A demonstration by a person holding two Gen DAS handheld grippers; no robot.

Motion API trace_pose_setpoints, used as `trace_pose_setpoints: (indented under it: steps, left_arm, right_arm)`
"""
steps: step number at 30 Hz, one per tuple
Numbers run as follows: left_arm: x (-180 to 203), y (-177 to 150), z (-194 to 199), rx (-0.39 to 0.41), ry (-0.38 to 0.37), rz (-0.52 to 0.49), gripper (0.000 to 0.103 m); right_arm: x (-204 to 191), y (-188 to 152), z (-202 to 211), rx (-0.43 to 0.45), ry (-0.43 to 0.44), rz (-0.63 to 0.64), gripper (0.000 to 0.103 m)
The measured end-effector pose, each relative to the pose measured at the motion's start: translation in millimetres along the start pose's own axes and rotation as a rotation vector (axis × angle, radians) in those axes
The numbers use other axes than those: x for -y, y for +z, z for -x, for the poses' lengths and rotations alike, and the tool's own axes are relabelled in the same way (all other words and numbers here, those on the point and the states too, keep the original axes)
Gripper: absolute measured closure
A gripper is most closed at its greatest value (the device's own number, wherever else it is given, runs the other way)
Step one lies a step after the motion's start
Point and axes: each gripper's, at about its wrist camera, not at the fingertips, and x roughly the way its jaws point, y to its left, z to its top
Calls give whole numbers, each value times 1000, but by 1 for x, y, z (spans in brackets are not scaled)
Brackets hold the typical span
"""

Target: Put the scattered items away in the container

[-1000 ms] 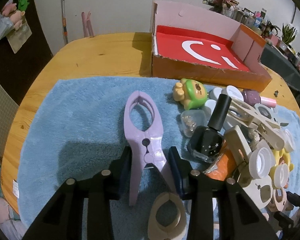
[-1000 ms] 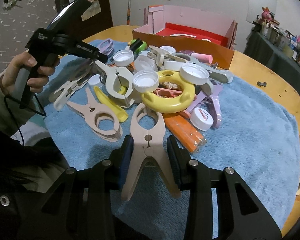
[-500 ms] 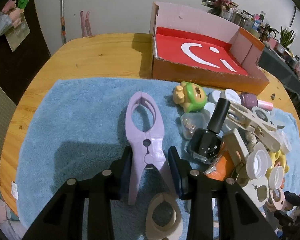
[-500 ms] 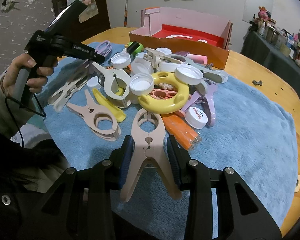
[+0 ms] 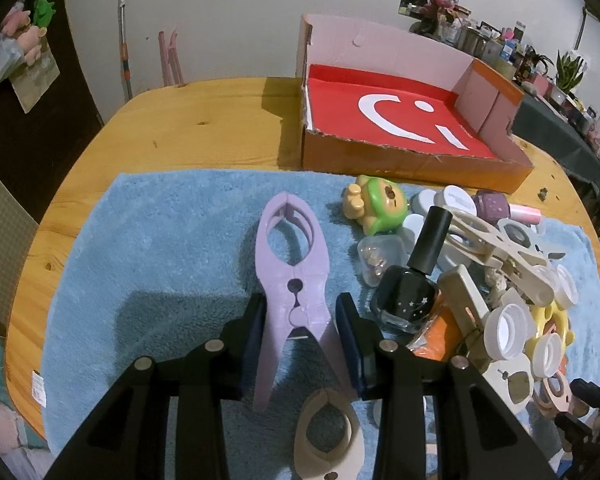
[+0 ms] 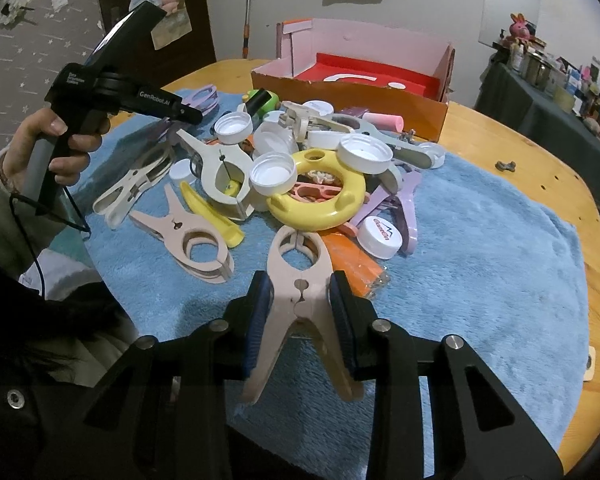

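left wrist view, left gripper [image 5: 302,330] clamped on one lilac clip [image 5: 291,276] over the blue towel [image 5: 159,240], one empty red-floored box [image 5: 400,120] beyond, right wrist view, right gripper [image 6: 300,316] jaws closing around one beige clip [image 6: 300,280], three white caps counted nearby
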Motion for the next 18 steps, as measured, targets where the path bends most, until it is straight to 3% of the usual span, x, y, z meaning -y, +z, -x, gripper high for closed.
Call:
trace_pose_setpoints:
  steps: [18]
  left_arm:
    - [-1,-5,-18,-54,17,-10,64]
  right_arm:
    - [-9,-3,-4,-38,-5,26,74]
